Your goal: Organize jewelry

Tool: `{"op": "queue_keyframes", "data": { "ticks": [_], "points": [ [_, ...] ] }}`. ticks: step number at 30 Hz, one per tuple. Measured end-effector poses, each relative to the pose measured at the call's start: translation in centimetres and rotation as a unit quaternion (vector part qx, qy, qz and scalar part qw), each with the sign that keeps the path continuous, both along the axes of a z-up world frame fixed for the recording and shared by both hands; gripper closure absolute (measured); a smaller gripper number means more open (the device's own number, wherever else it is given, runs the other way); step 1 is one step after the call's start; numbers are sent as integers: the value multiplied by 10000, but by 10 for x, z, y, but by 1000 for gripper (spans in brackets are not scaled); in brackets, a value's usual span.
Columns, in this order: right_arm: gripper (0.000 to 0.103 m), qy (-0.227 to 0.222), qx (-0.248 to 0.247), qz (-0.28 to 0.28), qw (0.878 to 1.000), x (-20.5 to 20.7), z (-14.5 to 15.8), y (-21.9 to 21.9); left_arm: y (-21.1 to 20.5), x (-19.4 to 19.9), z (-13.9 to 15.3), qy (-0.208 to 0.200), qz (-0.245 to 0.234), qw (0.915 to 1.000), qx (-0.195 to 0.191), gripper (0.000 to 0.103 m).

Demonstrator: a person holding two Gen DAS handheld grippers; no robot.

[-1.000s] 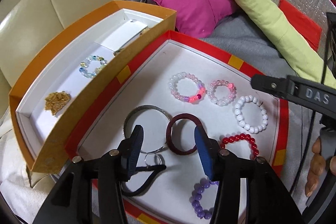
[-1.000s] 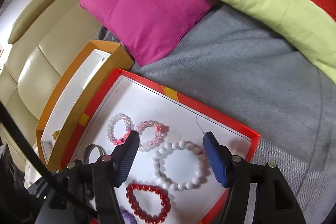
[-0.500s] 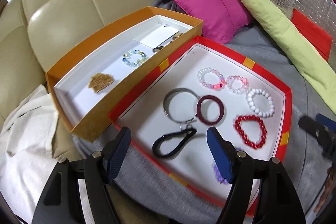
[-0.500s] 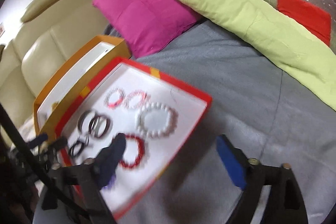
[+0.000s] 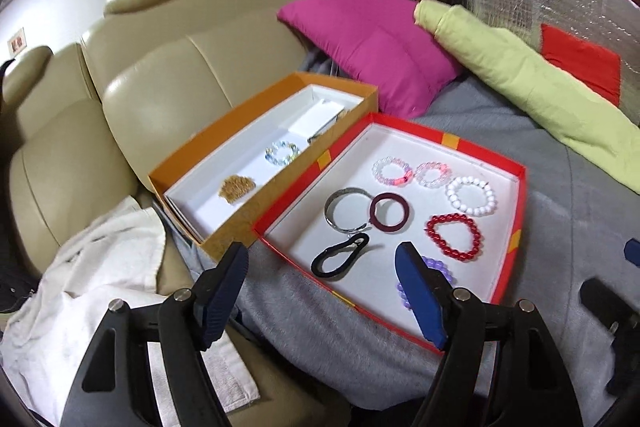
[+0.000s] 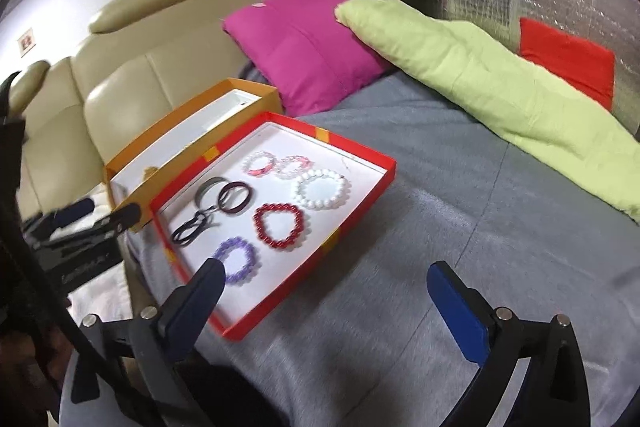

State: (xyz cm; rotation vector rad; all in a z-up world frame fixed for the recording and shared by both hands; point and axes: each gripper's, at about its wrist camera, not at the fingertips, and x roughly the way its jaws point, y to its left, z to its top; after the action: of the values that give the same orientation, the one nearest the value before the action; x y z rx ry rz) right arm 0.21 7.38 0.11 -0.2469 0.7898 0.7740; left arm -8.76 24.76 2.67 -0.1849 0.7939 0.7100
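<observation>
Your left gripper [image 5: 320, 291] hangs with its jaws spread wide and nothing between them, above the near edge of the grey blanket [image 5: 552, 195]. Leftmost lies a white cloth [image 5: 100, 279] on the beige sofa [image 5: 160, 95]. Next, the orange box [image 5: 224, 139] holds a gold chain pile [image 5: 237, 187] and a pale blue bead bracelet [image 5: 282, 151], apart from each other. Touching its long side, the red tray [image 5: 516, 239] carries a black hair tie [image 5: 340, 255], a silver bangle [image 5: 343, 209] touching a maroon ring bangle [image 5: 389, 213], two pink bead bracelets [image 5: 393, 171] side by side, a white bead bracelet [image 5: 470, 195], a red bead bracelet [image 5: 453, 236], and a purple bead bracelet [image 5: 438, 269] partly hidden by your left gripper's finger. Behind sit a magenta cushion [image 5: 372, 43] and a green pillow [image 5: 532, 95]. Your right gripper [image 6: 324, 307] is likewise wide open and empty, over the blanket just right of the tray's near corner.
</observation>
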Motion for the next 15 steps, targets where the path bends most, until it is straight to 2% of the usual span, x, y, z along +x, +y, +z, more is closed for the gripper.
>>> {"op": "queue_keyframes", "data": {
  "ticks": [6, 15],
  "points": [
    [0, -257, -129, 72, 9996, -29, 4, -14, -13, -14, 11, -156, 27, 9997, -196, 26],
    [0, -222, -117, -117, 9996, -38, 4, -30, -29, -20, 10, -229, -38, 9996, -187, 26]
  ]
}}
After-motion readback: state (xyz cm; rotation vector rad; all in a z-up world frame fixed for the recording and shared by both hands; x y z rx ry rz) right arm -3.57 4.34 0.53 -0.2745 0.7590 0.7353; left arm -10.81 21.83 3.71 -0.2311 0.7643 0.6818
